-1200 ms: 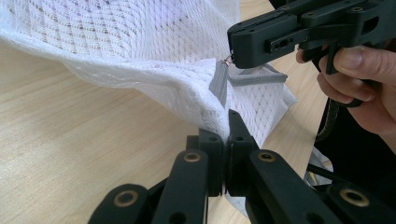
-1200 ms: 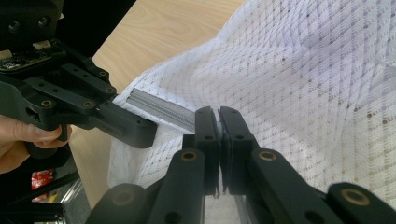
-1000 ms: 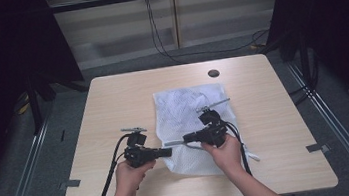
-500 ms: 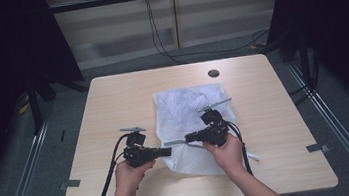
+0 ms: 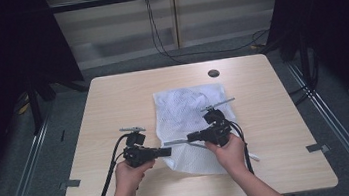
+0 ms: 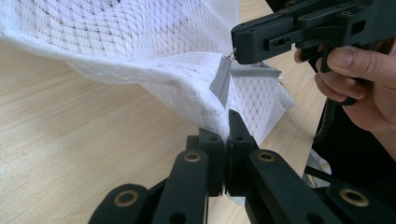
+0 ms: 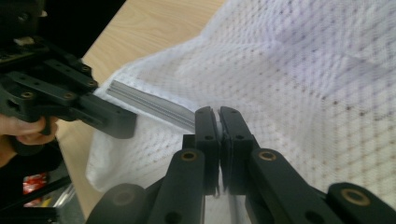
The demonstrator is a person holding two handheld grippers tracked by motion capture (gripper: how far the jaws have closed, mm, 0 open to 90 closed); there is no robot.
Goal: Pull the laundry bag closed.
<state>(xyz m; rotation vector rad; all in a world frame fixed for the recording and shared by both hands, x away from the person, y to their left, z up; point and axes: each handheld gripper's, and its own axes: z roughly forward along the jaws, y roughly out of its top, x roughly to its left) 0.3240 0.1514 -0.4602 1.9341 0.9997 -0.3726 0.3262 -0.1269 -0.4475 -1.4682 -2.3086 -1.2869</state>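
A white mesh bag [image 5: 183, 107] lies on the light wooden table [image 5: 122, 99], with its near edge lifted. A grey zipper strip [image 6: 220, 81] runs along that edge. My left gripper [image 6: 227, 119] is shut on the mesh beside the zipper's end. My right gripper [image 7: 218, 112] is shut on the zipper [image 7: 154, 105], apparently at its small metal pull. In the high view the left gripper [image 5: 166, 152] and right gripper [image 5: 190, 137] point toward each other at the bag's near left corner, a short gap apart. The right gripper [image 6: 238, 46] hangs just above the left one's jaws.
A round black cable hole [image 5: 213, 73] sits in the table's far side. Black cables trail from both grippers toward the near edge. Dark curtains stand at both sides, and metal rails [image 5: 25, 171] run along the floor.
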